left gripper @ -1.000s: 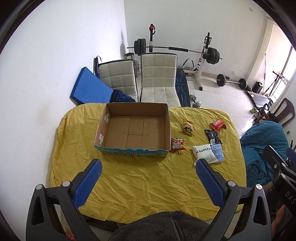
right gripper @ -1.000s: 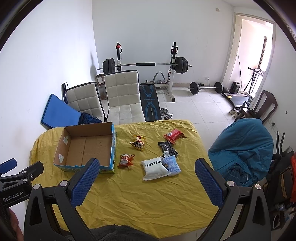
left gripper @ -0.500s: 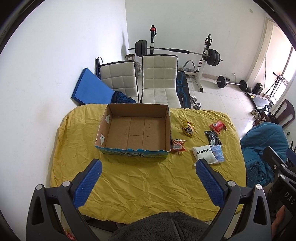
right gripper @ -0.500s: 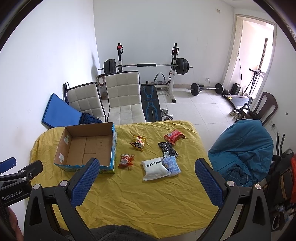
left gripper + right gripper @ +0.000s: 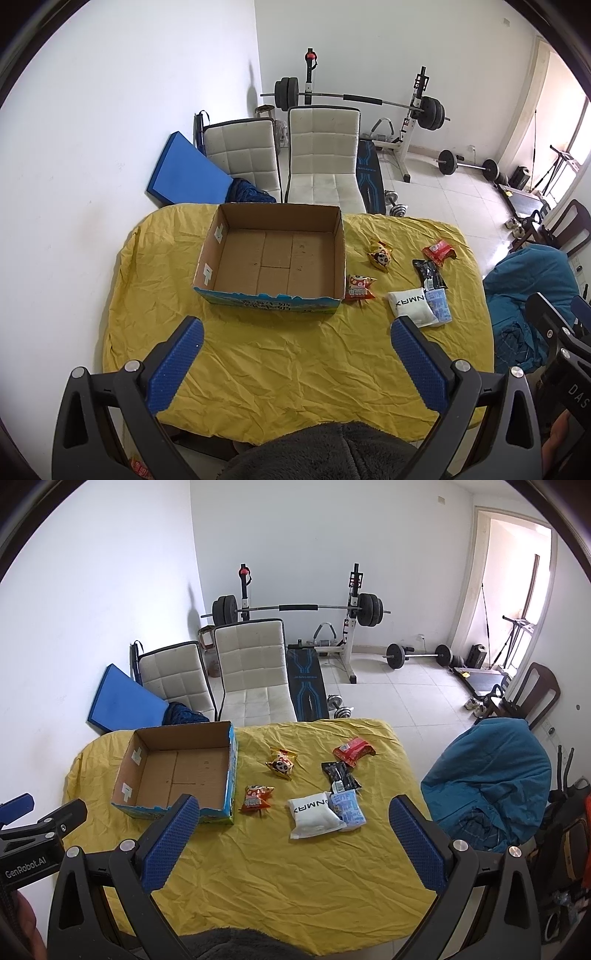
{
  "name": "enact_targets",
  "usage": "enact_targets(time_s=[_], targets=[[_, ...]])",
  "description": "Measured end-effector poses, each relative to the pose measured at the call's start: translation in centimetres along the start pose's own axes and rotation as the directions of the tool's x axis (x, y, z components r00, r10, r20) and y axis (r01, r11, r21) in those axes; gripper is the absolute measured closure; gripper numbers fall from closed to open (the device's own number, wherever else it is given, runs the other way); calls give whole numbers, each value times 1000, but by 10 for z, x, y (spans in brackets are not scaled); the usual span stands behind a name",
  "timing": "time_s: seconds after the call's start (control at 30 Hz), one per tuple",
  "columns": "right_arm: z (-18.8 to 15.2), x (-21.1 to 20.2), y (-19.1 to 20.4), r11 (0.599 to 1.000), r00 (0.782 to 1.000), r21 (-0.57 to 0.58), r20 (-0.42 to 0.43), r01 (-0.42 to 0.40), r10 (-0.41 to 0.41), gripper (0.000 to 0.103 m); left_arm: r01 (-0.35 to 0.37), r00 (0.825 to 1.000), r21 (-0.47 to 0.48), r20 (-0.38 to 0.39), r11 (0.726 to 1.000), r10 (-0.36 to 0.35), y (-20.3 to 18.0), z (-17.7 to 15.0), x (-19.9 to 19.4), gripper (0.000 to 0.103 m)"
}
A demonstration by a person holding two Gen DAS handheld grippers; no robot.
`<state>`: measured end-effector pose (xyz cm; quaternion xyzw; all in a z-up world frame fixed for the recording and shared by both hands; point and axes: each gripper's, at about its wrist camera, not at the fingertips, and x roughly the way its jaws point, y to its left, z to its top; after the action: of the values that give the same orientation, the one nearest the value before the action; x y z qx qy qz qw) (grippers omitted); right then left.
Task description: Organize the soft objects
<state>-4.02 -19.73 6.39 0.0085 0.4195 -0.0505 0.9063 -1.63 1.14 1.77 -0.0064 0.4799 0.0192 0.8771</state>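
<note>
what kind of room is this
Most likely a room in a home that doubles as a gym: a barbell on a rack stands by the far wall, and white chairs sit behind a table with a yellow cloth.

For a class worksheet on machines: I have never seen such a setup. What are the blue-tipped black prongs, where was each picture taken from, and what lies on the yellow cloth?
No robot here: a person holds a two-fingered grasping tool in each hand, each carrying a camera that looks forward along its fingers. One picture comes from the left tool, the other from the right tool. Both are open and hold nothing. On the yellow cloth stand an empty cardboard box and, to its right, six soft packets: an orange snack bag, a panda bag, a red packet, a black packet, a white pouch and a pale blue packet.
</note>
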Motion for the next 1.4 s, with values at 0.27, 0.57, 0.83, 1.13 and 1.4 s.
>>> enact_targets(time_s=[0.27,0.57,0.83,1.13,1.4], targets=[[2,49,-37,998,996,46,-76,44,-40,0,-3,999,22,-33,1000,4,-21,10,38,0],[-10,200,-122,986,944,101,-318,129,-91,0,47,977,99,-214,994,-25,-75,26,153,0],[-58,367,-183,977,846,143,-529,159,-60,4,173,878,108,-467,979,-103,-158,13,294,0],[-101,490,-187,979,729,200,-675,34,113,18,199,762,87,-640,976,-98,-211,-2,408,0],[-115,498,-212,977,695,195,-714,82,84,53,241,651,-26,-737,970,-181,-230,-16,449,0]])
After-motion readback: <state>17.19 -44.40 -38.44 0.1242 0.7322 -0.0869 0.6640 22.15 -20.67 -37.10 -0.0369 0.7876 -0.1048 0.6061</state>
